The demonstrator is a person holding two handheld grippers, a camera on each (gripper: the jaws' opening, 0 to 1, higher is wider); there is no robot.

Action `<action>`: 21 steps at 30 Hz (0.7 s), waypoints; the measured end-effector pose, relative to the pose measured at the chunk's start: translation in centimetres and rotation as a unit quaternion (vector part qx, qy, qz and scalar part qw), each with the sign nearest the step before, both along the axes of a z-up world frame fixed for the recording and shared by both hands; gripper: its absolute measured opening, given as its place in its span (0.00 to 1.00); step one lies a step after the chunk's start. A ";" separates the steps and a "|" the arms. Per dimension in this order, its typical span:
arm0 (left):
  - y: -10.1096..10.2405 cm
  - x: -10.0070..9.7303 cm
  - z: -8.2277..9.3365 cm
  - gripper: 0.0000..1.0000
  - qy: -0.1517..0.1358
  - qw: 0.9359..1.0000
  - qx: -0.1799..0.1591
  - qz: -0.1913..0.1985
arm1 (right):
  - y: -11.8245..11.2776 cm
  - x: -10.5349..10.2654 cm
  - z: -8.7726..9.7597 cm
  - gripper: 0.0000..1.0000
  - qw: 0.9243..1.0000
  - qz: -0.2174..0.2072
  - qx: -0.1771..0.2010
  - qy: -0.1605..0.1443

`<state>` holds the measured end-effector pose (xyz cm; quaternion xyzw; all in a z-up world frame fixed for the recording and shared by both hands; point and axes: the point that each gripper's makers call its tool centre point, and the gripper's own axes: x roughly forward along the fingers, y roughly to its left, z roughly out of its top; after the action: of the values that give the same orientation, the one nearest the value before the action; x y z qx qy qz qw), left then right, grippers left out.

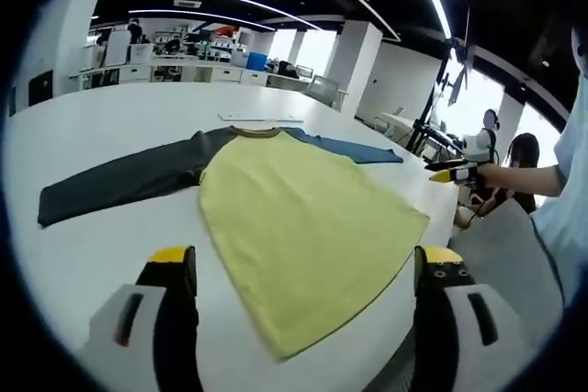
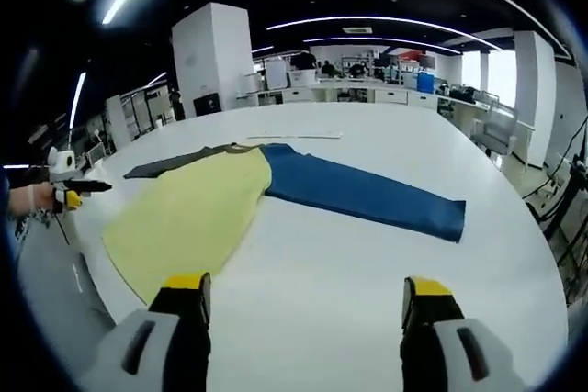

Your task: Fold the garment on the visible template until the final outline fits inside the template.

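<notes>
White table (image 1: 101,135) carries the shirt (image 1: 303,218) spread flat, unfolded. Both grippers, left (image 1: 306,273) and right (image 2: 303,298), hover with jaws apart. Best start: pinch the blue sleeve (image 2: 367,195) cuff by the table's edge, fold it across the yellow body.

Template: hidden, nothing of it can be told beneath the shirt (image 1: 303,218).
Far desks (image 1: 165,69): too small to be read.
Shirt's grey sleeve (image 2: 170,166): mostly hidden in right gripper view.

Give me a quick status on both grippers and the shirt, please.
Left gripper open, above the yellow body. Right gripper open, holding nothing. Shirt flat on white table, both sleeves spread, unfolded. Nothing in the way.
</notes>
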<state>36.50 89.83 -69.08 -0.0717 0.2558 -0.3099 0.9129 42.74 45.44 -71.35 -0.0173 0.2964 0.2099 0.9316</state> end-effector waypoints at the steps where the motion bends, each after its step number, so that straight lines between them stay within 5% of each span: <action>1: 0.0 0.1 0.0 0.96 -0.001 1.000 0.001 0.000 | -0.3 0.2 0.1 0.86 1.000 -0.004 0.001 0.000; 12: -0.2 0.0 0.5 0.99 -0.010 1.000 0.013 -0.020 | -4.0 2.2 1.0 0.82 0.999 -0.029 -0.035 -0.003; 16: -0.4 -0.1 0.8 0.96 -0.010 1.000 0.004 -0.025 | -6.0 4.2 0.9 0.83 0.997 -0.076 -0.011 -0.007; 21: -1.1 -0.3 1.8 0.96 -0.019 0.999 -0.030 -0.028 | -8.5 6.5 -0.3 0.66 0.993 -0.120 -0.005 0.017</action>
<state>36.17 88.72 -67.32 -0.0862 0.2304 -0.3441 0.9061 49.22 36.93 -71.70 0.0176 0.3132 0.0954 0.9447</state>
